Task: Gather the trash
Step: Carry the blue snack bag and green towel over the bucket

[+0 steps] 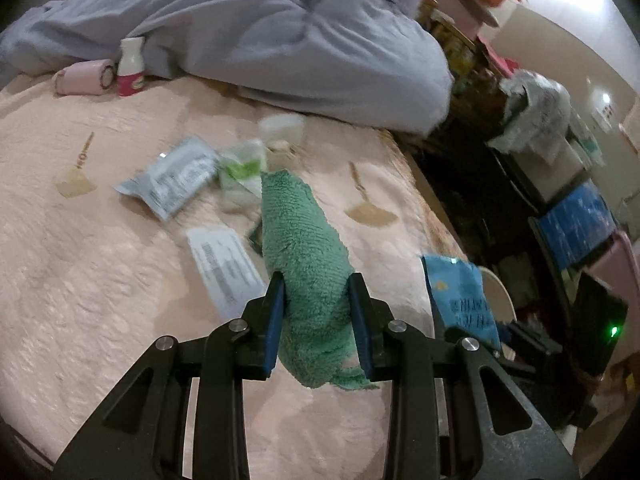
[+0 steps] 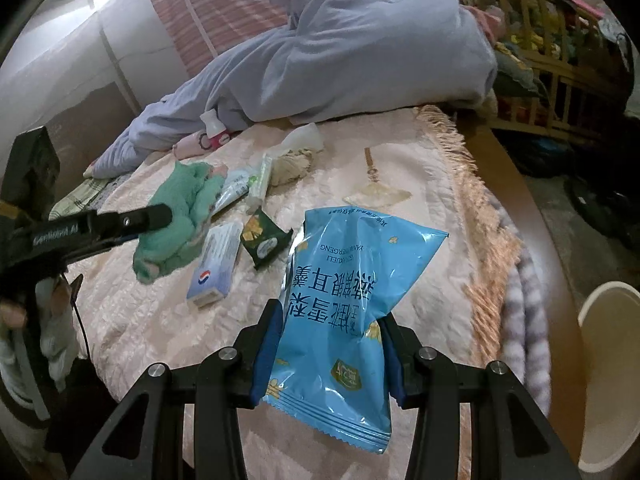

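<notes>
My left gripper (image 1: 318, 300) is shut on a green terry cloth (image 1: 304, 248) and holds it above the pink bedspread (image 1: 80, 280). The cloth (image 2: 176, 216) and the left gripper's arm (image 2: 100, 222) also show in the right wrist view. My right gripper (image 2: 328, 328) is shut on a light blue snack bag (image 2: 344, 300), held over the bed near its right edge. The bag's corner shows in the left wrist view (image 1: 460, 300). On the bed lie a white-blue box (image 2: 216, 268), a dark green wrapper (image 2: 262, 238), a tube (image 2: 236, 190) and a grey pouch (image 1: 172, 178).
A white bin (image 2: 612, 380) stands on the floor right of the bed. A lilac quilt (image 1: 260, 36) is heaped at the back, with a pink-white bottle (image 1: 130, 68) and a pink roll (image 1: 84, 78) before it. A wooden crib (image 2: 552, 60) and cluttered shelves stand to the right.
</notes>
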